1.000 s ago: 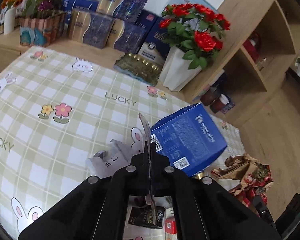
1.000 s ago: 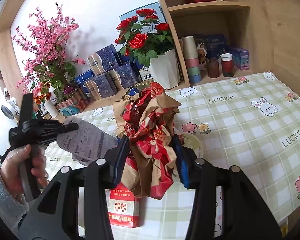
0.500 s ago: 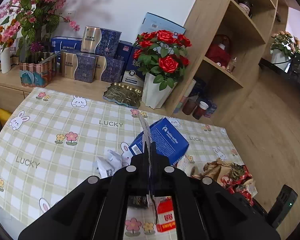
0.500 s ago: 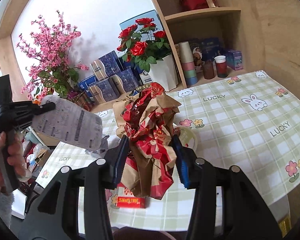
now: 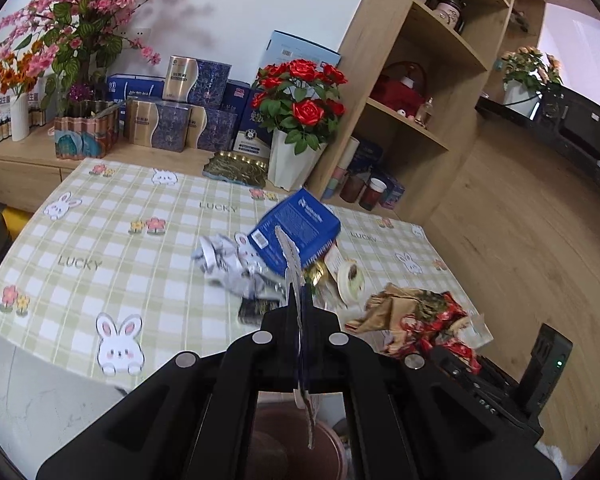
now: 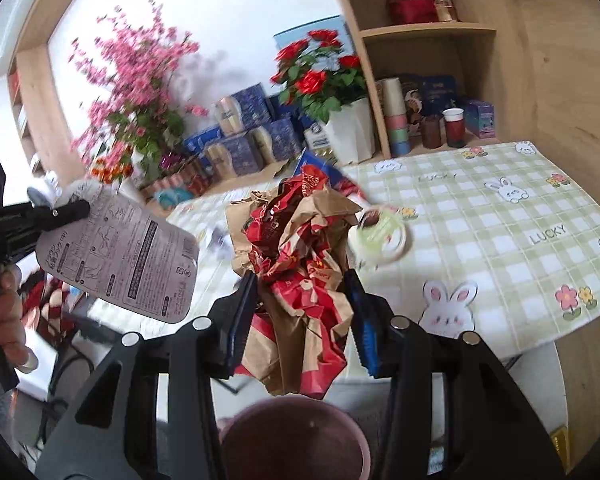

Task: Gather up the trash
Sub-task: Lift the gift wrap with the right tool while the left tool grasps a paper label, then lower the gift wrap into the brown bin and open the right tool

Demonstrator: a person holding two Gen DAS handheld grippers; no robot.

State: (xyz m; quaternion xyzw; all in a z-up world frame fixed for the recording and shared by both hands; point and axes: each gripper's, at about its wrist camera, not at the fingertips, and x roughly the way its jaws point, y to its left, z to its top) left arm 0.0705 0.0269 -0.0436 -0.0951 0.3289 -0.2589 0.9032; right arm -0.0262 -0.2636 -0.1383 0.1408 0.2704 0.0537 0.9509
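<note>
Now, flat printed card [image 6: 116, 260] clamped in left gripper [image 5: 300, 312], crumpled red-and-brown wrapper [image 6: 300, 276] gripped by right gripper [image 6: 302, 320], brown bin [image 6: 294, 440] seen below.

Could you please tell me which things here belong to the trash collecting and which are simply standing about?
Job: flat printed card in left gripper; crumpled bag in right gripper; bin; crumpled paper.

Standing about: roses, gift boxes, cups.
</note>
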